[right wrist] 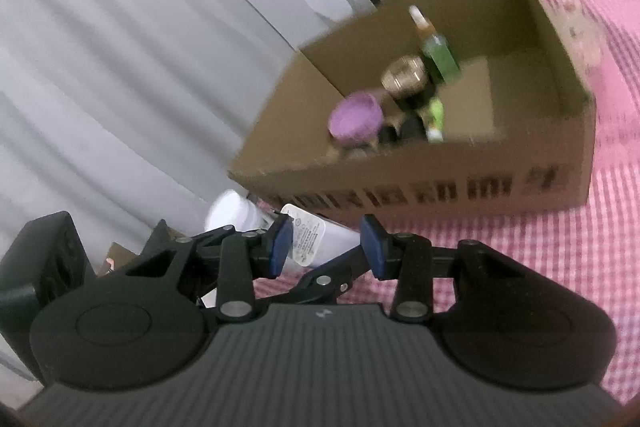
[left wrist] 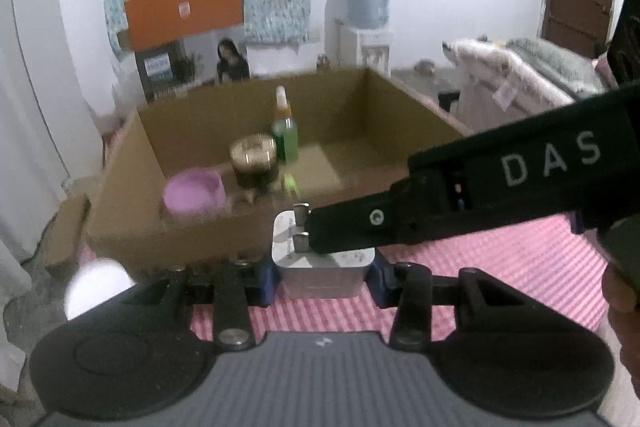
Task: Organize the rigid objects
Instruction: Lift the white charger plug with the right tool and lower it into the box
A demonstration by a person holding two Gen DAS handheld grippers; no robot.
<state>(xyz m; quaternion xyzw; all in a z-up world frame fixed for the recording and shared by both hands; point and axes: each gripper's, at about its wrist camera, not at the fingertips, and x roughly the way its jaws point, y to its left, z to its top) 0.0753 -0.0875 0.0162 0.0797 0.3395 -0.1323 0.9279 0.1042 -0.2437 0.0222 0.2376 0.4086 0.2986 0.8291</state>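
Note:
My left gripper [left wrist: 323, 273] is shut on a white plug adapter [left wrist: 320, 259], prongs pointing away, just in front of the cardboard box [left wrist: 132, 227]. The right gripper's black finger [left wrist: 360, 227] crosses in from the right and lies over the adapter's top by the prongs. In the right wrist view, my right gripper [right wrist: 328, 247] is open around the adapter [right wrist: 308, 241], its pads either side without clamping. The box [right wrist: 440, 187] holds a purple bowl [right wrist: 354, 117], a gold-lidded jar [right wrist: 404, 75], a green spray bottle [right wrist: 438, 53] and a small green tube [right wrist: 434, 117].
The box sits on a pink checked cloth [right wrist: 560, 267]. A white round lid or jar [left wrist: 98, 285] lies at the left by the box corner. Grey curtain [right wrist: 120, 67] hangs to the left. A water dispenser [left wrist: 366, 27] and bedding [left wrist: 520, 67] stand behind.

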